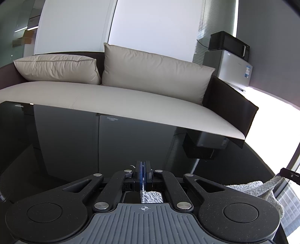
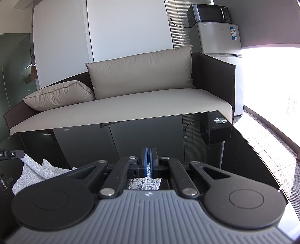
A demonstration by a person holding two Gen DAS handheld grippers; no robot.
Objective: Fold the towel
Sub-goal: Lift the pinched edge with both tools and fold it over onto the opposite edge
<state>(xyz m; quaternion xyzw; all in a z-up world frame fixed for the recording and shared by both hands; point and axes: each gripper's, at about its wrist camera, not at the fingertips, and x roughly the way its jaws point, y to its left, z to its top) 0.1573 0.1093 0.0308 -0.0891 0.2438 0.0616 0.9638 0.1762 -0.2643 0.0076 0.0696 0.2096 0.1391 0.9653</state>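
- Grey terry cloth, the towel (image 1: 258, 189), lies bunched on the dark glass worktop (image 1: 75, 142) and rises at two spots to where it is gripped.
- In the left wrist view, the left gripper (image 1: 142, 166) has its blue-padded fingers (image 1: 140, 172) pressed together on a thin fold of the towel; the fabric shows as a pale strip between the pads and as a crumpled patch just below them.
- To the right in that view, the towel heaps up beside the gripper body and one corner climbs to the black tip of the right gripper (image 1: 289, 174) at the frame's edge.
- In the right wrist view, the right gripper (image 2: 149, 153) is likewise closed, its fingers (image 2: 144, 161) pinching a bit of towel (image 2: 37, 170); grey cloth shows in the slit and under the linkage.
- At the left of that view, the cloth drapes down from the left gripper's tip (image 2: 11, 154), with a loose fold sagging between the two hands.
- Both grippers hold the cloth a little above the glossy worktop, which mirrors the room.
- Beyond the worktop's far edge stands a sofa (image 2: 131, 105) with a beige seat, a dark frame and two beige cushions (image 2: 140, 73).
- Behind the sofa's right end, a black microwave (image 2: 208, 13) sits on a small silver fridge (image 2: 215, 39).
- A round metal disc (image 2: 219, 120) shows at the worktop's far right corner.
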